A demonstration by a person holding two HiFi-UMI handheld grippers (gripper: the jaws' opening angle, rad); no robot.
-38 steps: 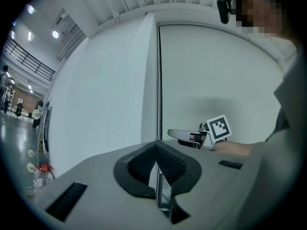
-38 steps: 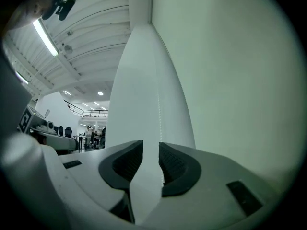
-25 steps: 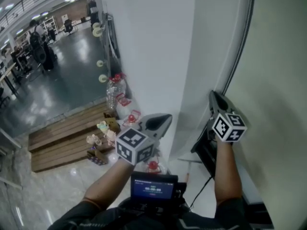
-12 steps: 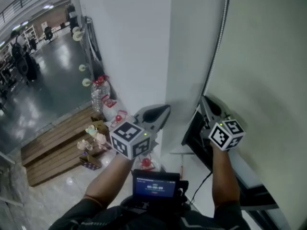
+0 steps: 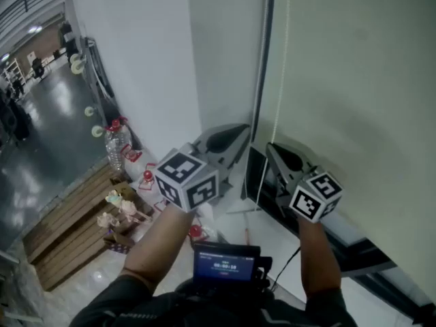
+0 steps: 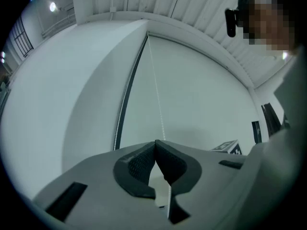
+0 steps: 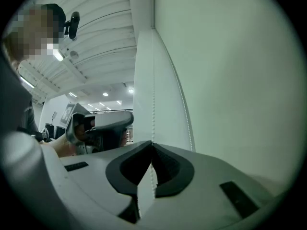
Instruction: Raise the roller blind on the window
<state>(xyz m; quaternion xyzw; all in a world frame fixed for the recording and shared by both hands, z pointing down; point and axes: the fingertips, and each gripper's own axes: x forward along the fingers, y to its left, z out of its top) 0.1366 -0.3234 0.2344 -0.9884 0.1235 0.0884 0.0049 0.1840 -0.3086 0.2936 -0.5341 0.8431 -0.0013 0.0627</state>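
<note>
Pale roller blind (image 5: 354, 80) is covering the window on the right, with a dark frame strip (image 5: 261, 60) dividing it from a white wall (image 5: 136, 67) on the left. A thin white bead chain (image 5: 282, 53) is hanging down just in front of the blind, near its left edge.

The right gripper (image 7: 152, 143) is pinching this chain. Its jaws are pressing together at the tip, and the beads are running down into that tip and showing again in the gap behind the pads.

The left gripper (image 6: 155, 143) is pointing at the blind near the right one, closer to the frame strip. Its jaws are also meeting at the tip. The chain is passing behind that tip, slightly to one side. A pale sliver is showing behind the pads, but I cannot tell whether it is the chain.

Down on the glossy floor (image 5: 41, 162), a large clear bottle (image 5: 116, 147) with a red cap is standing at the foot of the wall; its contents are not making themselves out. A small box (image 5: 112, 234) is sitting at the edge of a wooden platform (image 5: 54, 244), with pale lumpy things in or on it, too small to identify.
</note>
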